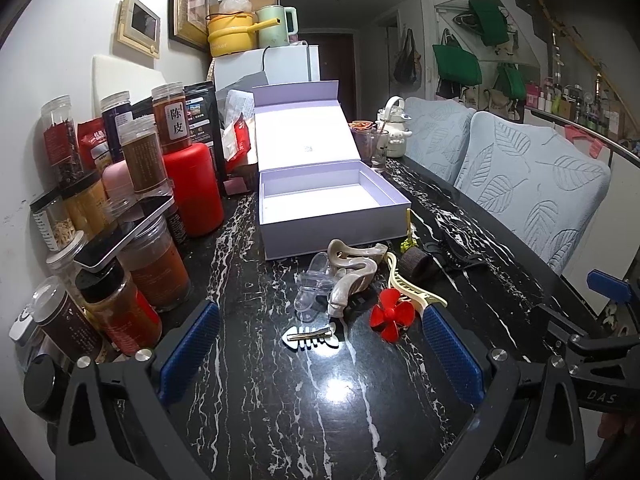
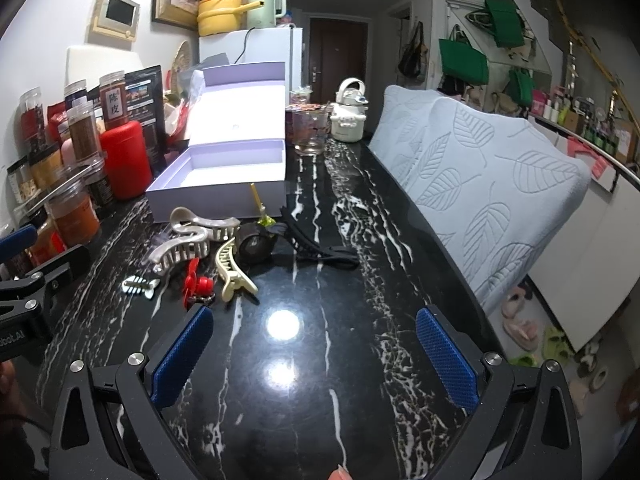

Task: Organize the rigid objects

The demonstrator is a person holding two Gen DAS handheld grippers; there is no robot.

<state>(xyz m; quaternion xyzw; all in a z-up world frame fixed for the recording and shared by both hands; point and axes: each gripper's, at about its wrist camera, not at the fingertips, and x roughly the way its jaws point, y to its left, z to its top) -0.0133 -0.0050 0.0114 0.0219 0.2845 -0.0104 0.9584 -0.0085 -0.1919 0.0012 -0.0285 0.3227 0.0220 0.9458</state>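
An open lilac box (image 1: 332, 208) (image 2: 224, 184) with its lid up stands on the black marble table (image 1: 320, 400) (image 2: 320, 360). In front of it lies a pile of hair accessories: a pearly claw clip (image 1: 352, 276) (image 2: 188, 240), a clear clip (image 1: 310, 288), a cream banana clip (image 1: 412, 284) (image 2: 232, 272), a red flower clip (image 1: 390, 316) (image 2: 198, 284), a fishbone clip (image 1: 310, 336) (image 2: 140, 286), a black roller (image 1: 414, 264) (image 2: 256, 244) and black clips (image 1: 460, 254) (image 2: 320, 248). My left gripper (image 1: 320, 344) is open just short of the fishbone clip. My right gripper (image 2: 316, 344) is open over bare table, right of the pile.
Spice jars (image 1: 132, 272) (image 2: 76, 212), a red canister (image 1: 194, 188) (image 2: 126, 160) and packets crowd the table's left side. A glass cup (image 1: 376, 148) (image 2: 312, 132) and white kettle (image 2: 350, 112) stand behind the box. Padded chairs (image 1: 532, 192) (image 2: 480, 184) line the right edge.
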